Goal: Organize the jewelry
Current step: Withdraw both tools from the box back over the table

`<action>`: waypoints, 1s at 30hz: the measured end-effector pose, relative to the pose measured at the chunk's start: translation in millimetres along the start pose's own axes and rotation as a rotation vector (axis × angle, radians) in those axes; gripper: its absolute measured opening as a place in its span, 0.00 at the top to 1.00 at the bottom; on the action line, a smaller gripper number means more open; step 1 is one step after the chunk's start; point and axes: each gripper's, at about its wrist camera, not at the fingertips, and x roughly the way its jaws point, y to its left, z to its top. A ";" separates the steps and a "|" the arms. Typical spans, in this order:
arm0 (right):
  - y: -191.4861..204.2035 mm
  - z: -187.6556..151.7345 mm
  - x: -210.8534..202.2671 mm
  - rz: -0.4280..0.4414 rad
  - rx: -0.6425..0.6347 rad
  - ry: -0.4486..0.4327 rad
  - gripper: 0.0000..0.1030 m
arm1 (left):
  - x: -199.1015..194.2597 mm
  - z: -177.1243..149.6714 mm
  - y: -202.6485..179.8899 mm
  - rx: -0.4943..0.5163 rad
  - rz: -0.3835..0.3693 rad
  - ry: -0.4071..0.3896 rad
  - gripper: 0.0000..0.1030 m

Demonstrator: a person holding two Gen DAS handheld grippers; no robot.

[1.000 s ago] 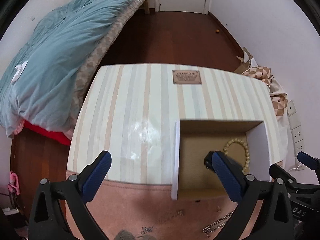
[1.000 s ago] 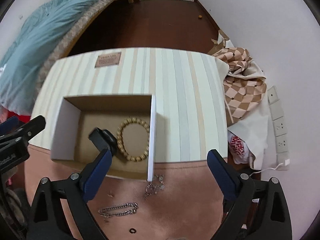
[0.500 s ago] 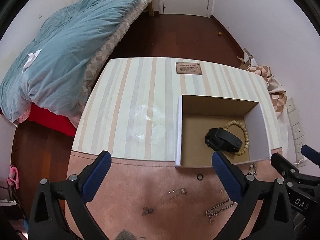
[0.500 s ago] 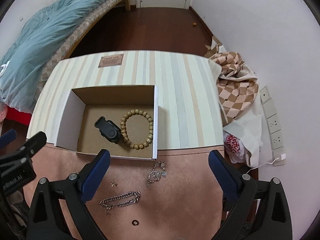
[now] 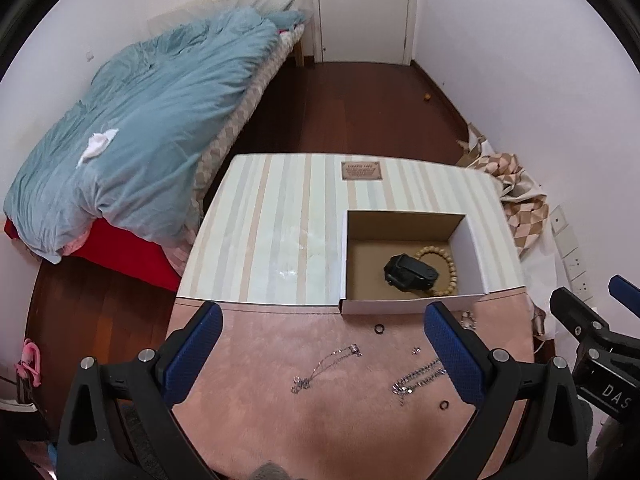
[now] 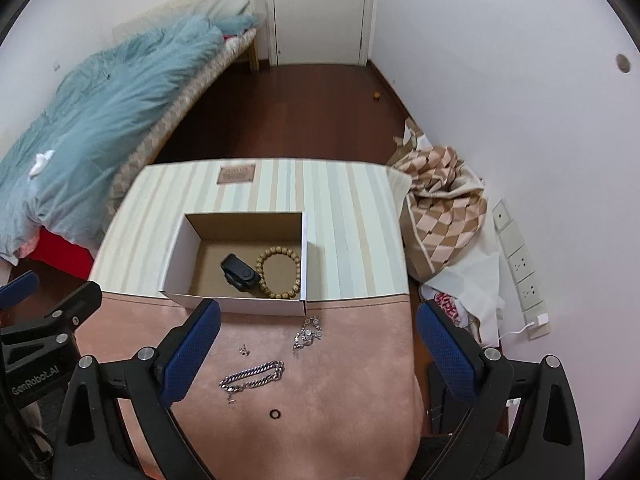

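Note:
An open white cardboard box [image 5: 474,248] [image 6: 176,254] stands on the table and holds a black watch [image 5: 410,273] [image 6: 239,273] and a wooden bead bracelet [image 5: 448,268] [image 6: 280,274]. On the pink mat in front lie a thick silver chain [image 5: 418,376] [image 6: 253,374], a thin necklace [image 5: 326,364], a silver pendant piece [image 6: 308,332], small earrings [image 6: 243,350] and two dark rings [image 5: 378,329] [image 6: 275,413]. My left gripper [image 5: 322,354] and right gripper [image 6: 318,354] are both open and empty, raised above the mat.
The table [image 5: 272,220] has a striped cloth with a brown label [image 5: 361,170]. A bed with a blue duvet [image 5: 140,128] stands left. A checked cloth [image 6: 444,208] lies heaped right of the table, by wall sockets [image 6: 520,256].
Both grippers have pulled back and up from the box; more of the mat and the loose jewelry shows. The watch and the bead bracelet stay in the box.

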 end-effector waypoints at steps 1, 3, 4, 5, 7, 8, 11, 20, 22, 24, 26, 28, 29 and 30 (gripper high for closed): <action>-0.8 -1.3 -8.9 0.005 0.001 -0.012 0.03 | -8.3 -1.4 -0.1 -0.001 -0.006 -0.010 0.00; -2.8 -3.6 -24.5 0.002 0.000 -0.037 0.03 | -20.5 -3.2 0.0 0.001 -0.011 -0.022 0.00; -3.4 -4.9 -30.4 0.000 -0.001 -0.047 0.03 | -27.2 -4.2 -0.2 0.002 -0.014 -0.029 0.00; -3.4 -6.0 -36.2 -0.003 -0.004 -0.055 0.03 | -32.7 -4.9 -0.5 0.002 -0.015 -0.035 0.00; -4.7 -8.2 -48.3 0.001 -0.003 -0.070 0.03 | -43.3 -6.7 -1.5 0.004 -0.021 -0.046 0.00; -4.9 -8.9 -53.8 0.004 0.000 -0.076 0.03 | -49.4 -7.8 -2.2 0.006 -0.024 -0.053 0.00; -7.8 -10.7 -68.3 0.010 0.008 -0.095 0.03 | -61.4 -10.5 -2.9 0.006 -0.034 -0.066 0.00; -14.4 -19.2 -71.6 0.054 0.059 -0.082 0.03 | -68.8 -16.7 -3.4 -0.005 0.011 -0.077 0.00; -17.1 -26.8 -58.9 0.069 0.074 -0.050 0.03 | -59.7 -22.6 -2.0 -0.009 0.058 -0.073 0.00; -18.5 -39.7 -40.1 0.079 0.086 -0.015 0.03 | -46.2 -30.5 1.8 -0.016 0.089 -0.053 0.00; -18.0 -60.6 -11.8 0.101 0.104 0.046 0.03 | -25.8 -43.8 6.8 -0.025 0.109 -0.009 0.00; -13.3 -82.2 14.1 0.120 0.103 0.076 0.06 | -4.5 -59.6 12.0 -0.023 0.127 0.030 0.00; -8.1 -95.2 29.7 0.119 0.091 0.097 0.13 | 3.9 -66.6 13.9 -0.020 0.136 0.050 0.00; -2.8 -105.5 42.5 0.118 0.079 0.121 0.22 | 18.5 -79.0 17.9 -0.016 0.153 0.087 0.00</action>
